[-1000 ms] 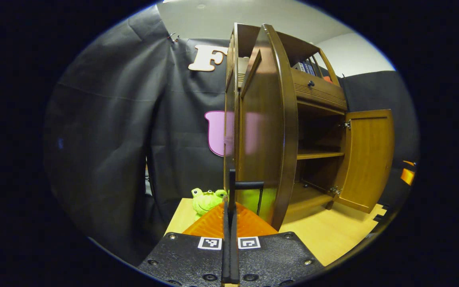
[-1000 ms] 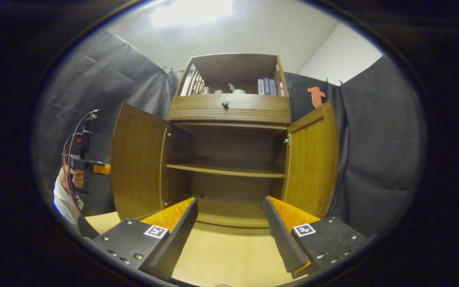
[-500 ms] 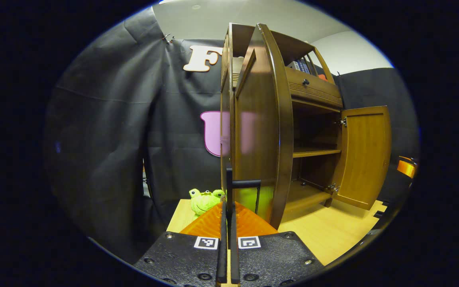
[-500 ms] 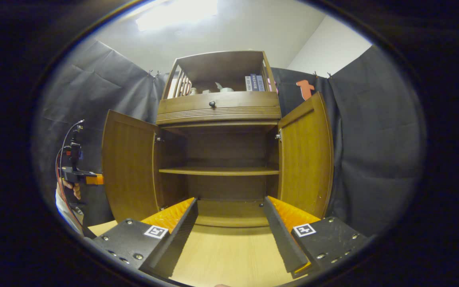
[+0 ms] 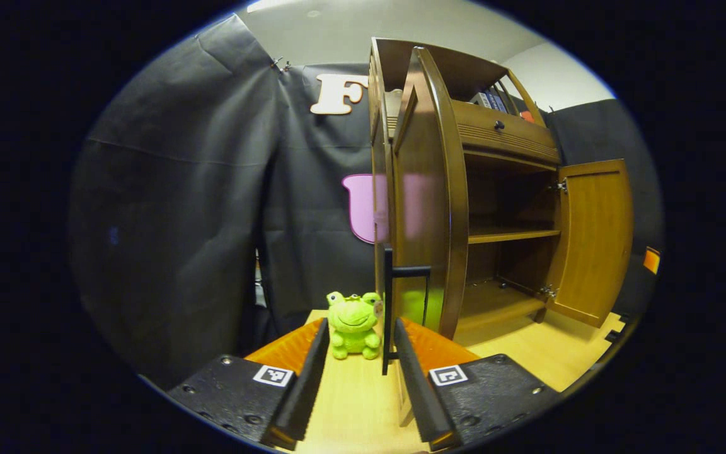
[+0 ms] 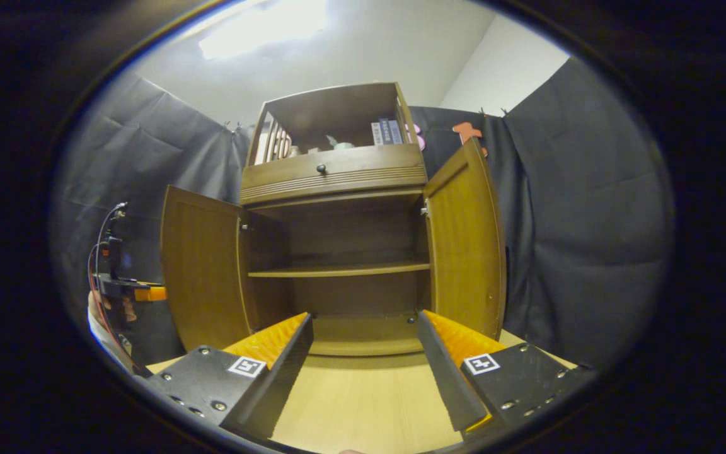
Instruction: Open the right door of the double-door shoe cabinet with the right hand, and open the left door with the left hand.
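No legible text; book spines (image 6: 386, 132) on cabinet top shelf (too small).

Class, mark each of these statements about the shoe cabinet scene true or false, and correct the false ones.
1. Both doors of the cabinet are open. True: the left door and right door both stand swung out.
2. The left gripper is shut on the door handle. False: its fingers are apart, with the handle between them, untouched.
3. A green frog toy sits on the table beside the cabinet. True.
4. Shoes fill the inner shelf. False: the shelf is bare.
5. The right gripper is open. True.
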A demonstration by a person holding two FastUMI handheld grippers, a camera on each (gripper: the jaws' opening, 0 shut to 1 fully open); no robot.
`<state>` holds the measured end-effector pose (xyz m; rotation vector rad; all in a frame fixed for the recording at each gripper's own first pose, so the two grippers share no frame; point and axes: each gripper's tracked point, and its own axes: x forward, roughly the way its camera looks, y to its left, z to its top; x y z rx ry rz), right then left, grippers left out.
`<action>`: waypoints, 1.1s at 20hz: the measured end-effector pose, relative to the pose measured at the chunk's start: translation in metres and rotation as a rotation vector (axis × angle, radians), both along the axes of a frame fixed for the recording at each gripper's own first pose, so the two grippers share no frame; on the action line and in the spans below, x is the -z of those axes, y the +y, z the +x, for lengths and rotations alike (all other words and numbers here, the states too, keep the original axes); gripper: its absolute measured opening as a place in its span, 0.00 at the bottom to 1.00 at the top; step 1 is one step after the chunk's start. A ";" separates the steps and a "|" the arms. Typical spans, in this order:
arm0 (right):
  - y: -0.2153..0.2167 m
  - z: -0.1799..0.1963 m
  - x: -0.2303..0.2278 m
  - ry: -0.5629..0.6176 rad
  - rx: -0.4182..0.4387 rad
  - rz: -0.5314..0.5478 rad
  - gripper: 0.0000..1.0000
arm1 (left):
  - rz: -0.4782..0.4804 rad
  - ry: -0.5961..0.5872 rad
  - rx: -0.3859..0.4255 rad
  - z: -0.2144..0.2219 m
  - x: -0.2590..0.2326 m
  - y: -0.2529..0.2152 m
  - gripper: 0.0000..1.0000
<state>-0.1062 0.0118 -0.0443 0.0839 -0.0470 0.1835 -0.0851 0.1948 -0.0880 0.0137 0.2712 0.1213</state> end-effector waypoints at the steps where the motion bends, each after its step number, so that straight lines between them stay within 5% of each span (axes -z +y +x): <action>1: -0.002 0.001 0.002 0.005 0.003 0.006 0.98 | -0.001 -0.005 -0.011 -0.003 -0.003 0.000 0.73; 9: -0.006 0.002 0.010 0.033 0.004 0.013 0.98 | 0.001 -0.028 -0.135 -0.041 -0.029 -0.002 0.97; 15: -0.005 0.006 0.005 0.034 -0.015 -0.007 0.98 | -0.005 -0.087 -0.194 -0.061 -0.060 -0.021 0.95; 22: -0.014 0.007 -0.015 0.012 -0.022 0.001 0.98 | -0.060 -0.128 -0.127 -0.044 -0.080 -0.081 0.93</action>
